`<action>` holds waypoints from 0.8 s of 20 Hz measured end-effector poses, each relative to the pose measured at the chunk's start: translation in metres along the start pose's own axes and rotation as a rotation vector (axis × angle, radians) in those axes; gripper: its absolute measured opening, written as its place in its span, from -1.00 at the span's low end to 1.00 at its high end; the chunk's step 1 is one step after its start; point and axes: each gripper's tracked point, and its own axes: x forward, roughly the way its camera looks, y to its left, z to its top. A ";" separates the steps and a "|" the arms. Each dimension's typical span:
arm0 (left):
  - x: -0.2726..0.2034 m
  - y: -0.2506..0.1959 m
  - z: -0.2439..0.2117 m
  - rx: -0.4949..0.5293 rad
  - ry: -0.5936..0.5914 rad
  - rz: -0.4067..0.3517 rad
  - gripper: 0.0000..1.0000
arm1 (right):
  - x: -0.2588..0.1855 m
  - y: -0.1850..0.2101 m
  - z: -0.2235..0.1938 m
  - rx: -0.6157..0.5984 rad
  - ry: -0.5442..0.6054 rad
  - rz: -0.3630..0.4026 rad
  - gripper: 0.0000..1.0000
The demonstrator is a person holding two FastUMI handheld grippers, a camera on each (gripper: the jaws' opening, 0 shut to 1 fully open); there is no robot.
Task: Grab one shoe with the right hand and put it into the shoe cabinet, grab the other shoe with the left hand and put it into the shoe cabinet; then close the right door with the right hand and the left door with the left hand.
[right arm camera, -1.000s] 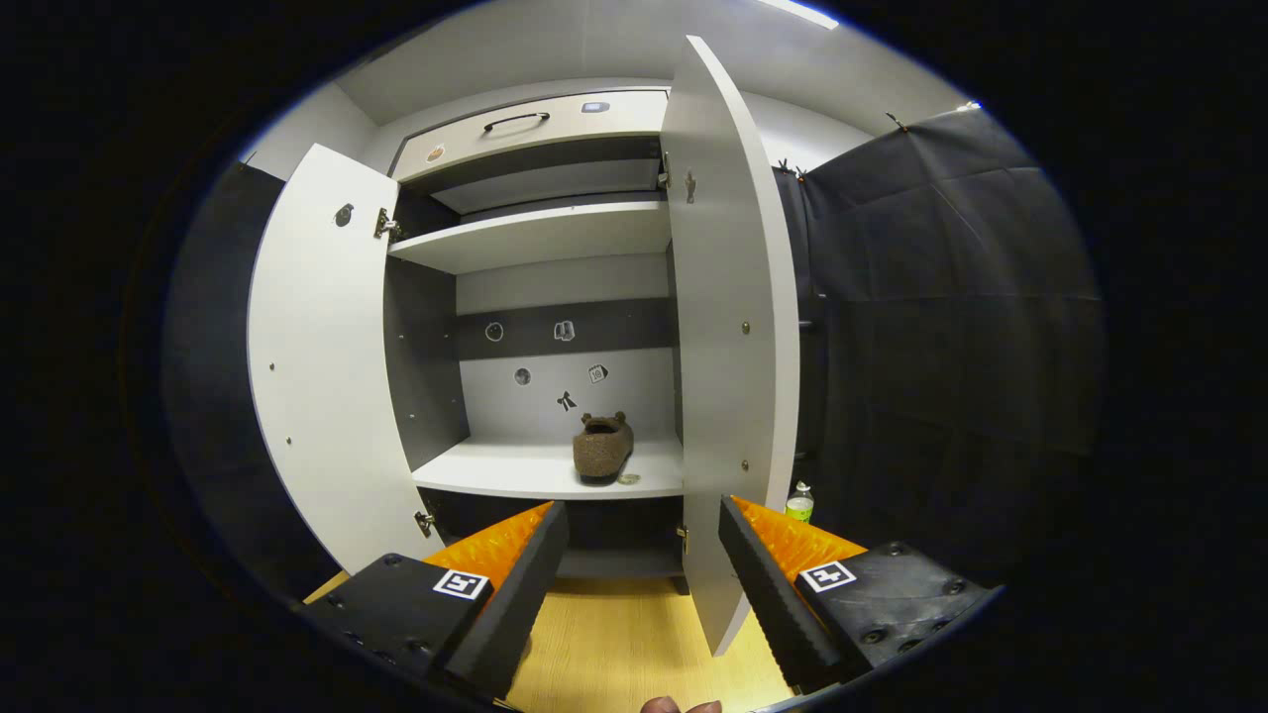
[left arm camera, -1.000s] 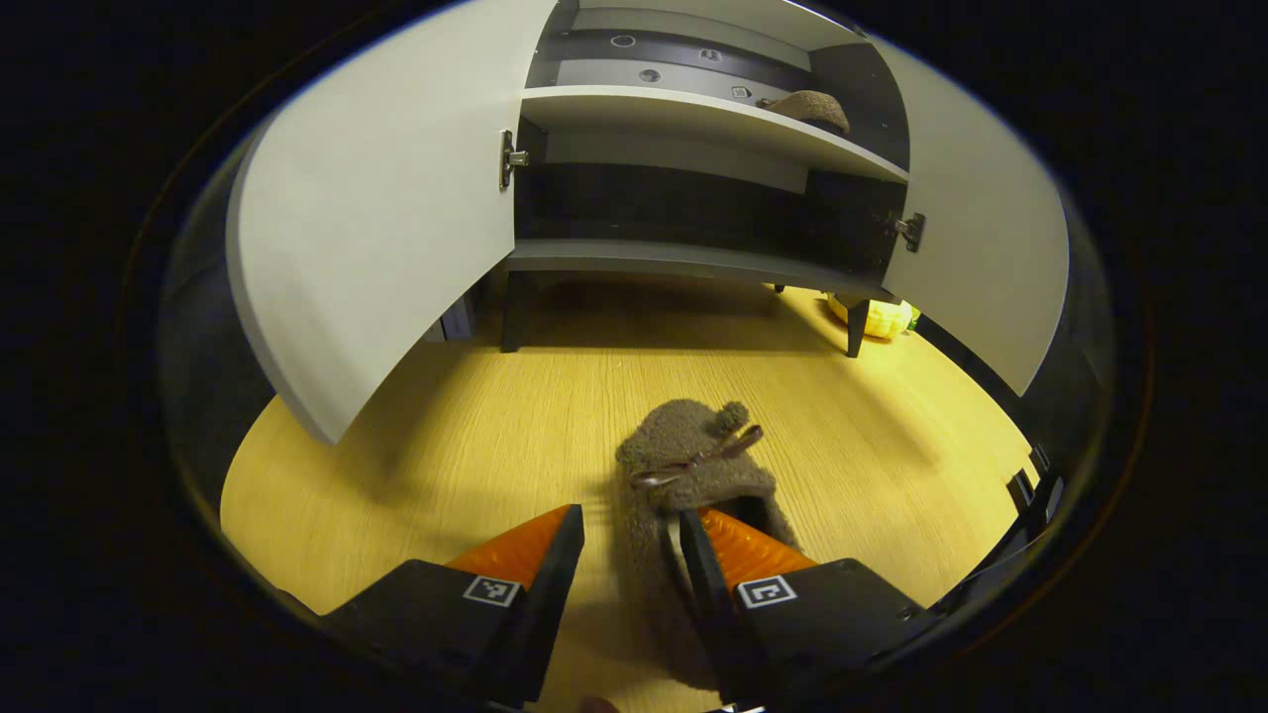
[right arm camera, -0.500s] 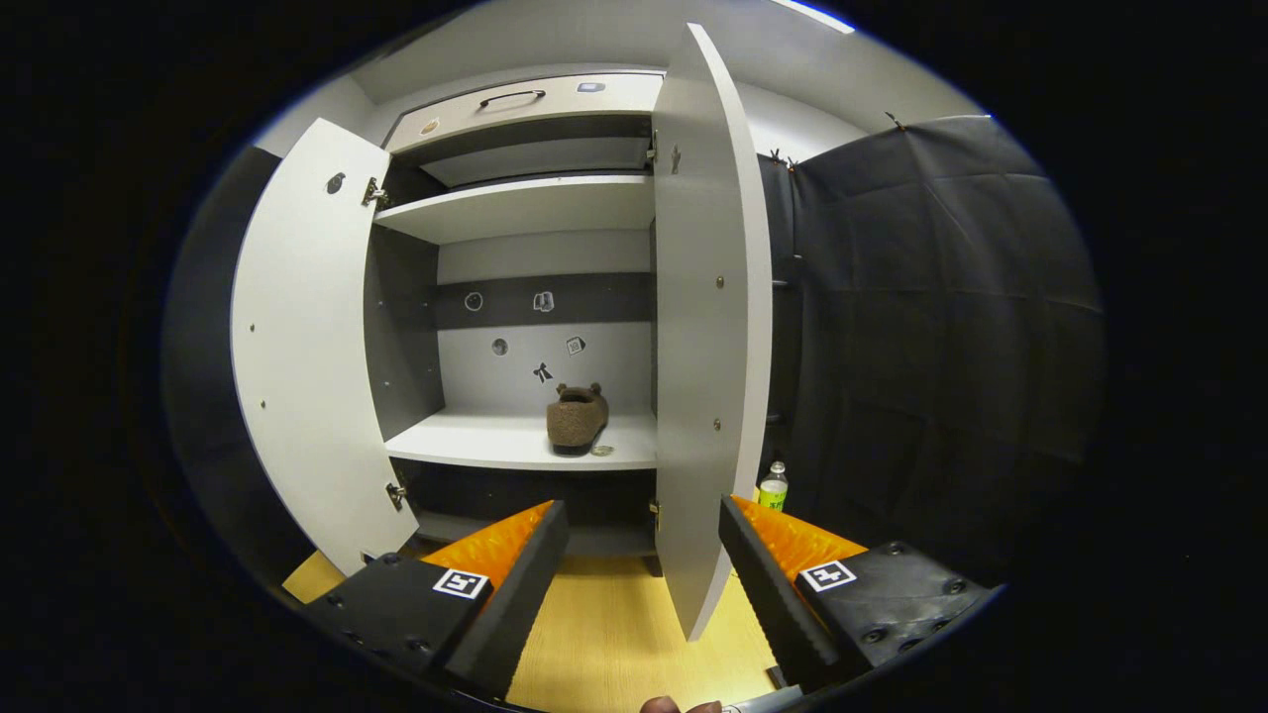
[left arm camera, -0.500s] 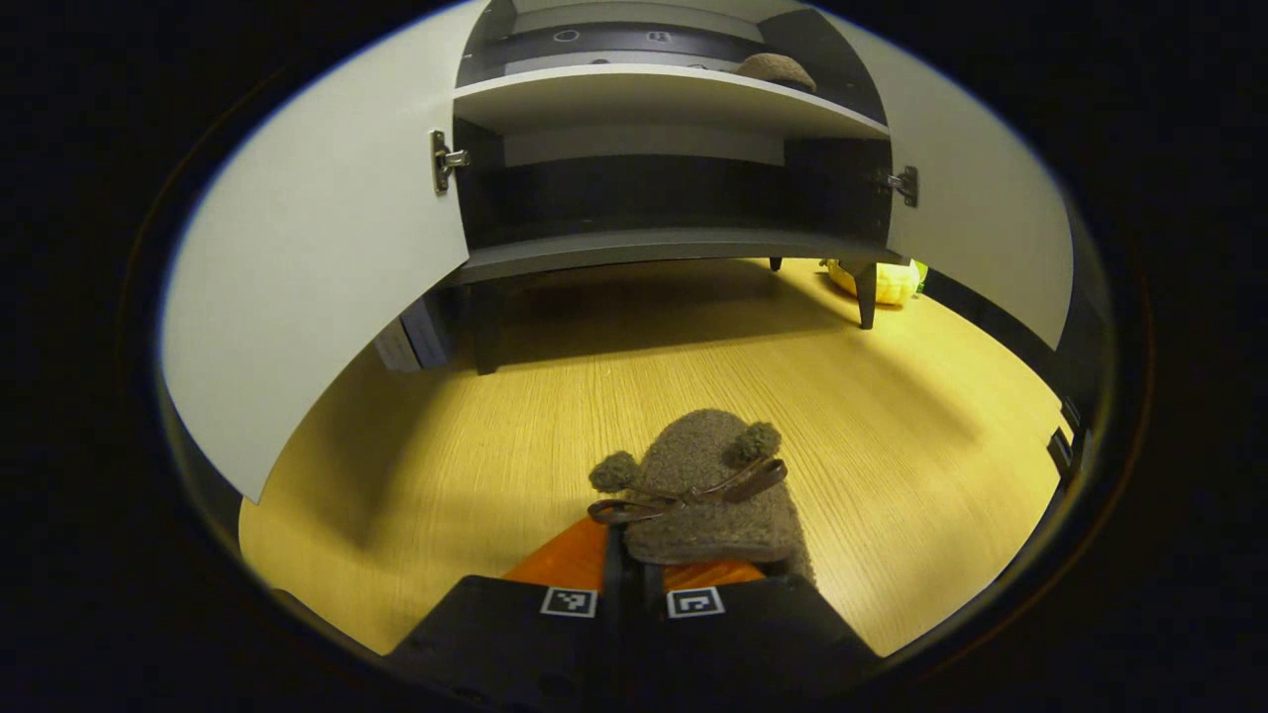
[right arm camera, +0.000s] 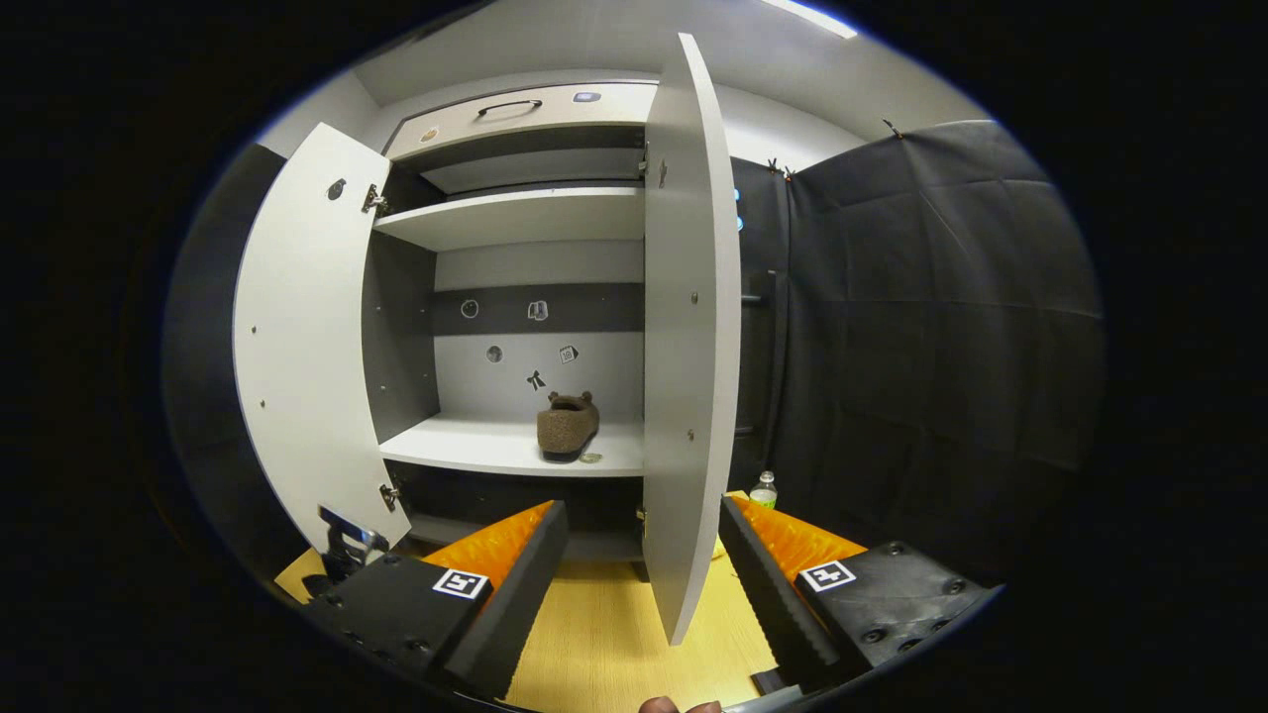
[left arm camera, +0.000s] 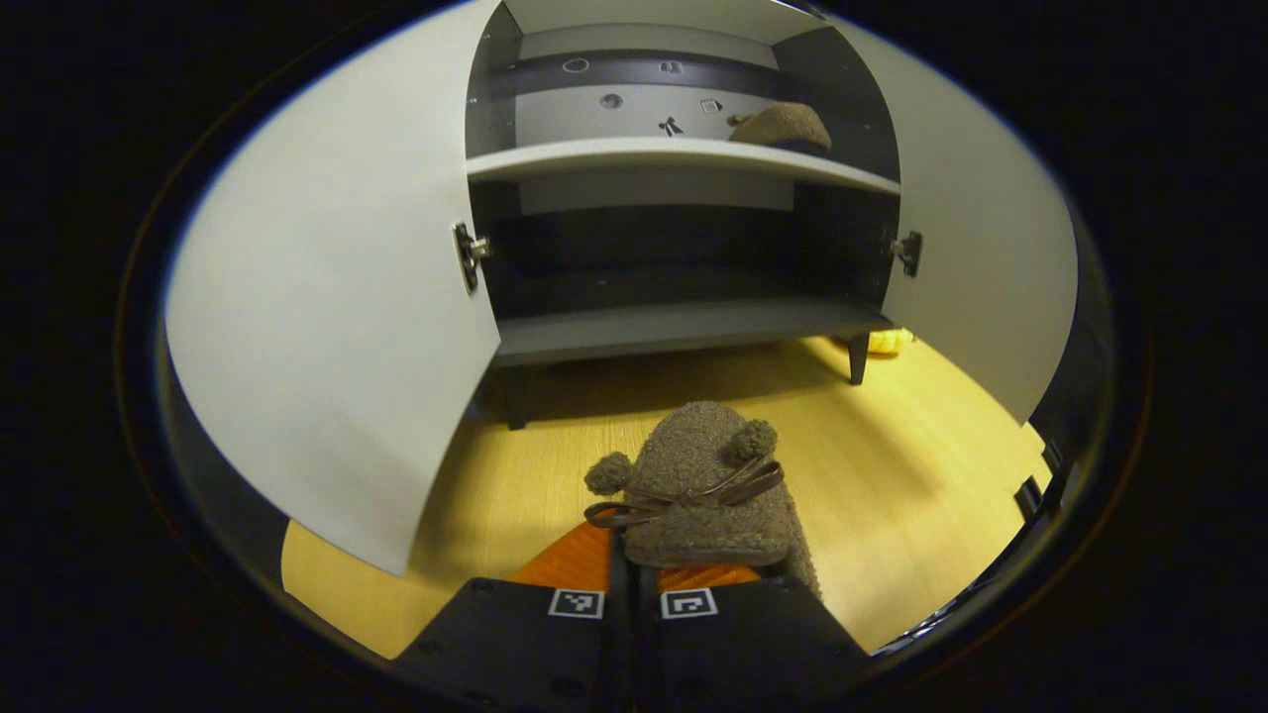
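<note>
Left gripper (left arm camera: 634,584): jaws together, clamped on the heel end of the brown fuzzy shoe (left arm camera: 705,485), toe pointing toward the cabinet
Held shoe: two pompoms and a brown bow on top; it sits over the yellow wooden floor (left arm camera: 892,465)
Right gripper (right arm camera: 634,555): jaws apart, holding nothing, aimed at the cabinet with the near edge of the right door (right arm camera: 688,337) between them
Left door (left arm camera: 337,327): swung wide open
Right door, left gripper view: open as well
Shoe cabinet (right arm camera: 515,218): white shelves, dark back panel with small stickers
Other shoe (right arm camera: 567,428): resting on the middle shelf (right arm camera: 475,451), near the right door
Bottle (right arm camera: 762,489): on the floor just beyond the right door, against the black wall
</note>
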 end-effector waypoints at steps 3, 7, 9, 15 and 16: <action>-0.031 -0.001 0.049 -0.008 -0.031 0.018 -0.89 | -0.003 -0.003 0.006 0.017 -0.001 0.019 0.97; -0.063 -0.003 0.127 -0.112 -0.077 0.013 -0.89 | -0.010 -0.012 0.012 0.021 -0.012 0.030 0.96; -0.069 0.002 0.172 -0.128 -0.105 0.020 -0.89 | -0.011 -0.023 0.013 0.018 -0.016 0.021 0.96; -0.050 0.024 0.279 -0.104 -0.159 0.089 -0.89 | -0.015 -0.048 0.005 0.024 0.002 0.003 0.96; -0.040 0.026 0.292 -0.095 -0.159 0.102 -0.89 | -0.016 -0.052 0.004 0.025 0.004 -0.001 0.96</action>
